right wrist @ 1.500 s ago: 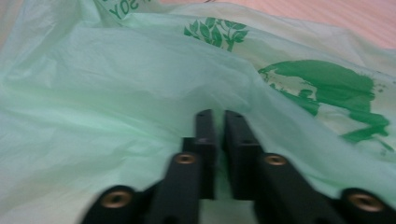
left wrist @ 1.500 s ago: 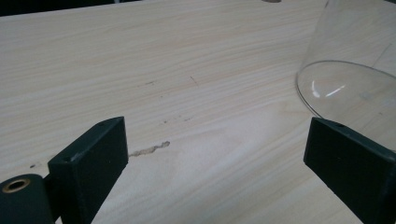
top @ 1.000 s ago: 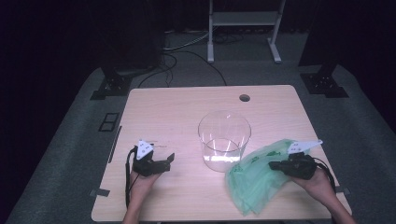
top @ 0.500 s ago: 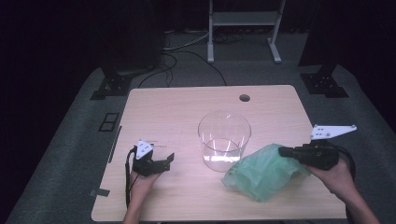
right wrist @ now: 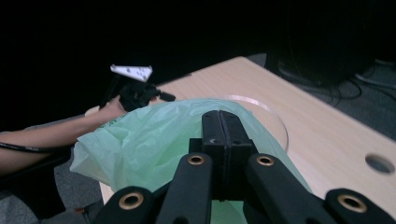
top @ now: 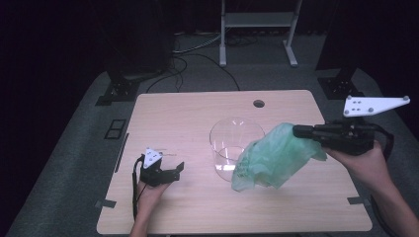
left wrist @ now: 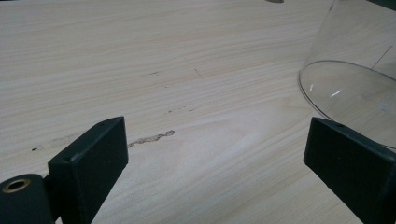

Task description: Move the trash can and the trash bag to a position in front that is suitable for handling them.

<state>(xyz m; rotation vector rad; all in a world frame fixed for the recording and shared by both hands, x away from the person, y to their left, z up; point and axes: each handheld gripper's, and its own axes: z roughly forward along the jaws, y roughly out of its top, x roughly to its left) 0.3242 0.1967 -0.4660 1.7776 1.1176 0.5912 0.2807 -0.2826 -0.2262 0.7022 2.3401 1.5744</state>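
Because the right claw point(top: 298, 131) is clenched on one edge of the green plastic bag point(top: 269, 159), the bag hangs from that single pinch off the counter point(top: 188, 111), draped just right of the clear glass container point(top: 232, 148) and partly in front of its right wall; holding it high like this looks meant to let the loose film fall open beside the container's mouth. Near the left edge, the left claw point(top: 174, 170) rests low on the counter with its jaws spread wide and nothing between them, aimed toward the container, seemingly waiting to help. The bag is thin, translucent pale green, crumpled and billowing, with faint print low on its left side
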